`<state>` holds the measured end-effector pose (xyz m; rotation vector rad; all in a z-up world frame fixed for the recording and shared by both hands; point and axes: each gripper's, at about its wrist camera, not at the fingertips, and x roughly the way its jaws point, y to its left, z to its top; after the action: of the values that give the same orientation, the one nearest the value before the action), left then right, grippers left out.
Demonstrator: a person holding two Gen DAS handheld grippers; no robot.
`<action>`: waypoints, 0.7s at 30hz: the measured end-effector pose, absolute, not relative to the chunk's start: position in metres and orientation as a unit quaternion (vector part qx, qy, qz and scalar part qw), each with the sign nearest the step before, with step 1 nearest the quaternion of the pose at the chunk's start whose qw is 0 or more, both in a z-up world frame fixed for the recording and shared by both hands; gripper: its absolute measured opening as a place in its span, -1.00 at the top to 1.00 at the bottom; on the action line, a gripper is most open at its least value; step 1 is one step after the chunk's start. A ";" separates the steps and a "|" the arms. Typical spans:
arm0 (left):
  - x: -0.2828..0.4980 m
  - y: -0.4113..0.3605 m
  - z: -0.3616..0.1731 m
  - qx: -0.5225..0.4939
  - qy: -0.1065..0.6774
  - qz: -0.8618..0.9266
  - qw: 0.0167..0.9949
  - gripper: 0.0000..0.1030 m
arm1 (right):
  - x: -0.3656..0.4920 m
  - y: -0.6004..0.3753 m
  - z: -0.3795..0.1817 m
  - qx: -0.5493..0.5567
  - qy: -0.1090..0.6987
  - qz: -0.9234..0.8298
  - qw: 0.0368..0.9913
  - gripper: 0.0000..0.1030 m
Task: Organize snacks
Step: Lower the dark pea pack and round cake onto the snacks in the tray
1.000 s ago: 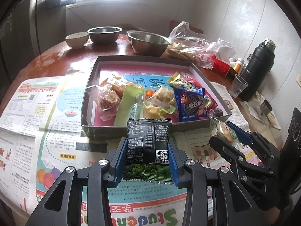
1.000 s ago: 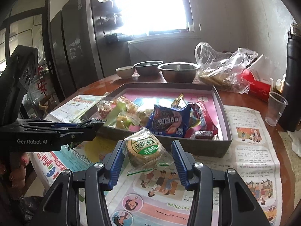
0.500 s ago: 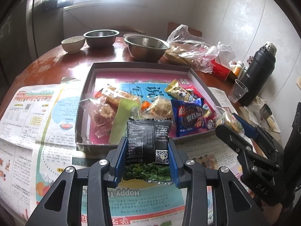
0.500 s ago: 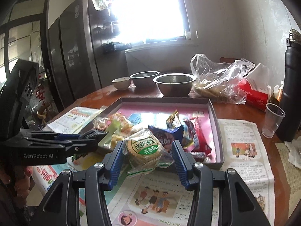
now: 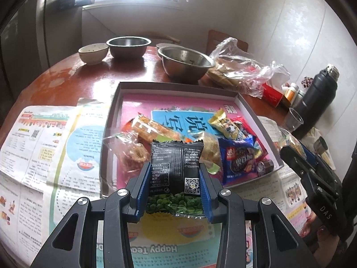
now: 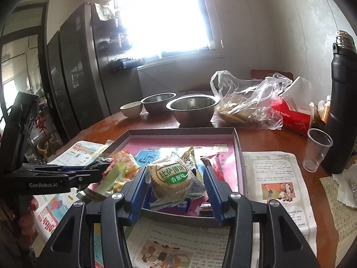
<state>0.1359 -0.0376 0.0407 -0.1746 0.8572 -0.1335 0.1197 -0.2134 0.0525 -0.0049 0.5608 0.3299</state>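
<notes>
Left wrist: crinkly foil pea packet [image 5: 176, 174], gripped

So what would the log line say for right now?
left tongs: shut on green pea packet | right tongs: shut on round cracker packet | both: near snack tray

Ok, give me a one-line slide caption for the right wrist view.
Right gripper holds a wrapped round cracker over the snack-filled tray, with the left gripper alongside.
</notes>
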 end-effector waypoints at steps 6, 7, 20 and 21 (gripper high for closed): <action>0.140 -0.028 0.046 -0.087 0.411 -0.051 0.906 0.19 | 0.126 -0.221 0.056 0.004 0.273 0.151 0.950 0.01; 0.141 -0.027 0.047 -0.088 0.410 -0.048 0.907 0.19 | 0.126 -0.223 0.057 0.005 0.273 0.149 0.951 0.01; 0.147 -0.022 0.037 -0.089 0.423 -0.041 0.901 0.19 | 0.133 -0.241 0.054 0.018 0.279 0.127 0.952 0.01; 0.148 -0.023 0.036 -0.087 0.424 -0.042 0.900 0.19 | 0.132 -0.242 0.054 0.018 0.279 0.126 0.952 0.01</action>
<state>0.1481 -0.0232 0.0361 -0.1808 0.8777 -0.0871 0.1323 -0.2417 0.0536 0.0362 0.5680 0.2562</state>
